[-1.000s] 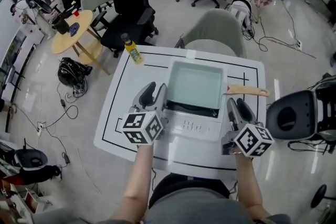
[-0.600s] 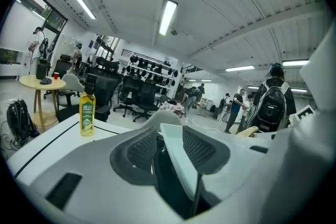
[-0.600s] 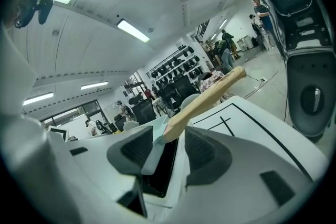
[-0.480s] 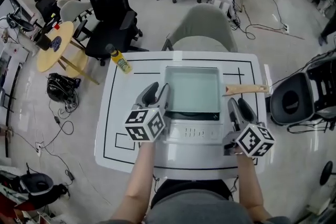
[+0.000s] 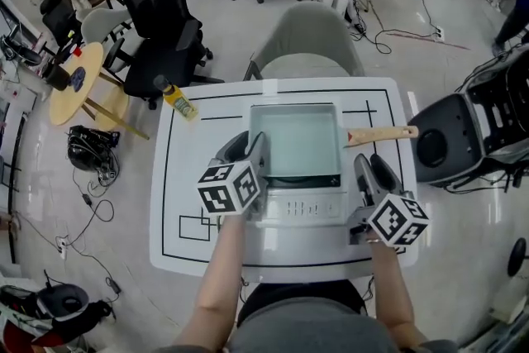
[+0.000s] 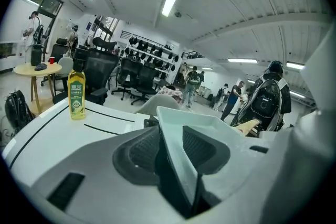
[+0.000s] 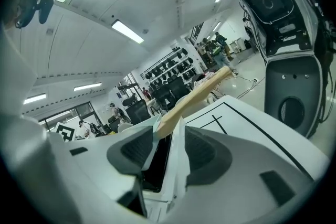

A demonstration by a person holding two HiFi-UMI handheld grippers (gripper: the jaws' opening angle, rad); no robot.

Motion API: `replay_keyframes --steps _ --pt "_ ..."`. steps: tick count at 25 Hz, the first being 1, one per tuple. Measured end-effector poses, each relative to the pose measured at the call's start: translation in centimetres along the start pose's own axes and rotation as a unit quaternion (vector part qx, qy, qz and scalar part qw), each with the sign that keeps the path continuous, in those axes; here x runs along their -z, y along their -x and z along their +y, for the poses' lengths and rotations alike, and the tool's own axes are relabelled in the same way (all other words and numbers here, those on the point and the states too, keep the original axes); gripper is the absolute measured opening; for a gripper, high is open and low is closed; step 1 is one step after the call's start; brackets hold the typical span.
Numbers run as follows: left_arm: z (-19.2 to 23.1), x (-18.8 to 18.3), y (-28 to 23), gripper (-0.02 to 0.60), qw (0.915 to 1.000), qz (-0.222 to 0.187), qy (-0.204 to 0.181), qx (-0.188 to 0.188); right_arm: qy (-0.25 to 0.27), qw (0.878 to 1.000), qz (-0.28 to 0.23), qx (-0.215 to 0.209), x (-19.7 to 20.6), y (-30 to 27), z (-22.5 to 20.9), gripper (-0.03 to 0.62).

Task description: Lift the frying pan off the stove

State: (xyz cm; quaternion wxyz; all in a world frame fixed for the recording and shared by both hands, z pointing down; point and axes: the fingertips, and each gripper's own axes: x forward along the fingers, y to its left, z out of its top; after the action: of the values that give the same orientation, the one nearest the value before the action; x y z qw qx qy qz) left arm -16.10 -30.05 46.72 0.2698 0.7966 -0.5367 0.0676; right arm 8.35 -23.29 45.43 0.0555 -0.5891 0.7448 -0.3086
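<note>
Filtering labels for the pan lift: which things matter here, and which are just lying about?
In the job:
frying pan
stove
left gripper
right gripper

Lying about:
yellow oil bottle
grey chair
black office chair

Glossy pale floor (image 5: pixel 463 277), black office chairs (image 5: pixel 161 21)

Head view: left gripper (image 5: pixel 246 146) & its cube cover the pan (image 5: pixel 296 140) left wall and stove (image 5: pixel 302 207) front-left corner. Stove panel marks and bottle (image 5: pixel 178 101) label are too small to read. Person's torso is cut off at btm edge. Left gripper view: pan rim hides most of the handle (image 6: pixel 248 125); jaws block the stove. Right gripper view: pan mostly behind a jaw.
</note>
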Motion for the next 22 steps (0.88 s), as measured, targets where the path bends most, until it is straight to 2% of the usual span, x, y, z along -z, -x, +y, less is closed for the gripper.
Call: replay_keyframes --steps 6,12,22 --pt "0.0 1.0 -0.5 0.133 0.9997 0.02 0.003 -0.012 -0.011 1.0 0.0 -0.005 0.1 0.1 0.1 0.184" --pt "0.4 1.3 -0.7 0.074 0.9993 0.025 -0.001 -0.028 -0.022 1.0 0.004 -0.01 0.3 -0.3 0.2 0.184" --pt "0.2 1.4 -0.6 0.054 0.9992 0.032 -0.005 -0.025 -0.031 0.999 0.006 -0.021 0.2 -1.5 0.9 0.192"
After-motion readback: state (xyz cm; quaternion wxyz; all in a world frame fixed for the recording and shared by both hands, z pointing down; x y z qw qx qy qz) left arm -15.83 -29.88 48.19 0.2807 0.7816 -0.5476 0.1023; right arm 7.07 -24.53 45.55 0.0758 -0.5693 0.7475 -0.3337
